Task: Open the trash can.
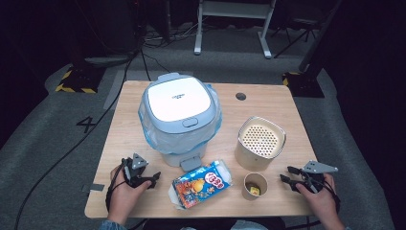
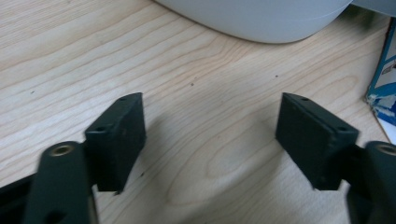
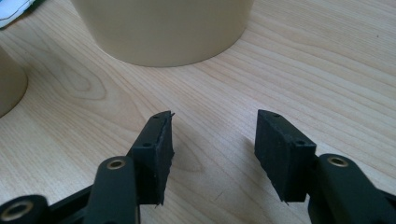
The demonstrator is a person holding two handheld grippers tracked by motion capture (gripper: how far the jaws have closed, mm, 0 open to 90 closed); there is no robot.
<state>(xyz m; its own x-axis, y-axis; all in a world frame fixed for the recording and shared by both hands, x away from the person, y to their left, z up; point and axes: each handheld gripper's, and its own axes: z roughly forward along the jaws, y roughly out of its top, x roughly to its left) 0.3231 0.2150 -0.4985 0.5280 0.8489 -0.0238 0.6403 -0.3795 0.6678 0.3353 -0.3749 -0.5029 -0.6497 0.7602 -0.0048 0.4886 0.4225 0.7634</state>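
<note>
Wooden table [image 1: 119,143] bears a snack packet [image 1: 201,183] between both grippers' spread, empty jaws.

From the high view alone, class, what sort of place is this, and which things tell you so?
Probably a recording studio or lab, not a home: a lone wooden table on grey carpet, yellow-black hazard tape marking stand bases, and cables trailing across the dark floor.

Between the two black claws, left claw [image 1: 154,178] and right claw [image 1: 285,174], a snack packet [image 1: 201,183] printed in blue, orange and white is seen. Ahead of the left claw, a pale blue bin [image 1: 179,117] with a white lid panel is lined in clear bluish plastic. A beige perforated canister [image 1: 260,143] and a tan cup [image 1: 255,186] are shown left of the right claw. The tabletop [image 1: 124,129] is patterned in light wood grain.
</note>
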